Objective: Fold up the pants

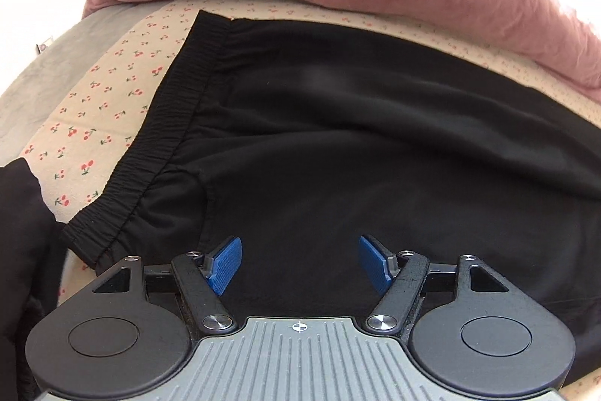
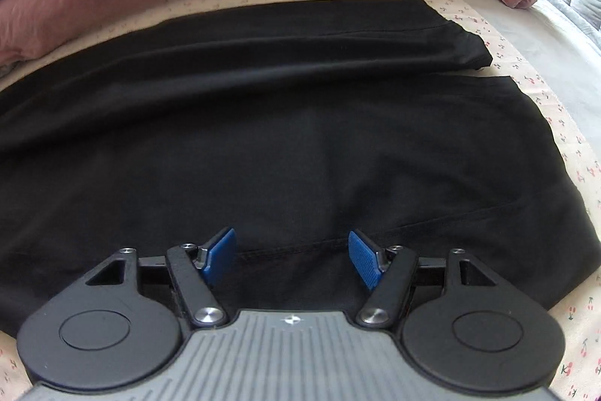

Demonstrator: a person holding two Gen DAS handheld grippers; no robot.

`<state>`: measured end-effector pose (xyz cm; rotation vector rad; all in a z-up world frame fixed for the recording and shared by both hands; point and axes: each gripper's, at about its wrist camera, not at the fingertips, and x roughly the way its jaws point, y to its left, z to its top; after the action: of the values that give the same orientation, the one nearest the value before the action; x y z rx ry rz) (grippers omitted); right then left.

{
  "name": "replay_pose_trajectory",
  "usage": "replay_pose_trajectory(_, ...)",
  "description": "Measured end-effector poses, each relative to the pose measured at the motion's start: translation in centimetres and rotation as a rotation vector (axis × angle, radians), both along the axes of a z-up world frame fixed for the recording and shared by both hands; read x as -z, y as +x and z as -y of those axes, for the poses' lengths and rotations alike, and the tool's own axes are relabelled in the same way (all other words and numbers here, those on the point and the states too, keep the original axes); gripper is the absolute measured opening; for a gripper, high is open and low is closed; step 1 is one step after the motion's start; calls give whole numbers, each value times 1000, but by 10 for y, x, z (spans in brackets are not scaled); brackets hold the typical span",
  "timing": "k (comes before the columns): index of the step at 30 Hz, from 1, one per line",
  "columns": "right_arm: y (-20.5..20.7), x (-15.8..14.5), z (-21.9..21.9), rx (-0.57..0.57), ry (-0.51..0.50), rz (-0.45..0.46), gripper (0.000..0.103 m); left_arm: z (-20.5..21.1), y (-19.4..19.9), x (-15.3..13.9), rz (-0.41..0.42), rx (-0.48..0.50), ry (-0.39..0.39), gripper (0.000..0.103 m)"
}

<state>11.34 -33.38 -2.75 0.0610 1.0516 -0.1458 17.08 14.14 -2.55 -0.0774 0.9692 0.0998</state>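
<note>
On the cherry-print sheet (image 1: 112, 93) the black pants (image 1: 338, 138) lie spread flat, waistband (image 1: 169, 123) left, leg hems (image 2: 526, 93) right — likely before the first fold — left gripper (image 1: 300, 264) and right gripper (image 2: 292, 258) both spread wide, empty, needing a near-edge pinch.

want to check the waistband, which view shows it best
The left wrist view. The elastic waistband runs its whole length there, gathered and flat on the cherry-print sheet, left of the open left gripper. The right wrist view shows none of it, only the pants' leg hems.
</note>
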Motion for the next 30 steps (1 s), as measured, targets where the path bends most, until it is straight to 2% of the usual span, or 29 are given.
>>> replay_pose_trajectory(1,-2,2,7,-2,-19,5,71,-5,-1,7,-23,-11,6,70)
replay_pose_trajectory(3,-6,5,24,46,-49,-2,88,-24,-6,17,-46,-30,-22,70)
replay_pose_trajectory(5,-11,8,47,105,-51,3,94,-45,-11,16,-39,-60,-17,70)
replay_pose_trajectory(6,-13,9,62,140,-36,12,95,-58,-13,14,-33,-89,-48,70)
replay_pose_trajectory(10,-21,8,104,298,-52,31,95,-94,-20,9,-23,-163,-184,70)
replay_pose_trajectory(16,-40,5,145,524,-103,36,93,-98,-24,-2,5,-166,-190,70)
replay_pose_trajectory(19,-55,4,162,659,-127,48,87,-106,-28,-11,35,-212,-220,69)
replay_pose_trajectory(20,-58,3,164,673,-115,40,83,-107,-29,-13,45,-220,-232,70)
replay_pose_trajectory(21,-58,-1,161,657,-107,52,74,-106,-28,-14,52,-215,-249,70)
replay_pose_trajectory(23,-54,-10,141,564,-127,97,73,-95,-26,-12,44,-177,-266,70)
replay_pose_trajectory(26,-41,-19,95,377,-125,129,73,-65,-22,-5,19,-92,-237,70)
replay_pose_trajectory(28,-33,-19,63,265,-89,113,73,-48,-21,-1,2,-26,-233,71)
replay_pose_trajectory(30,-27,-14,39,174,-50,70,73,-39,-20,2,-10,-2,-225,71)
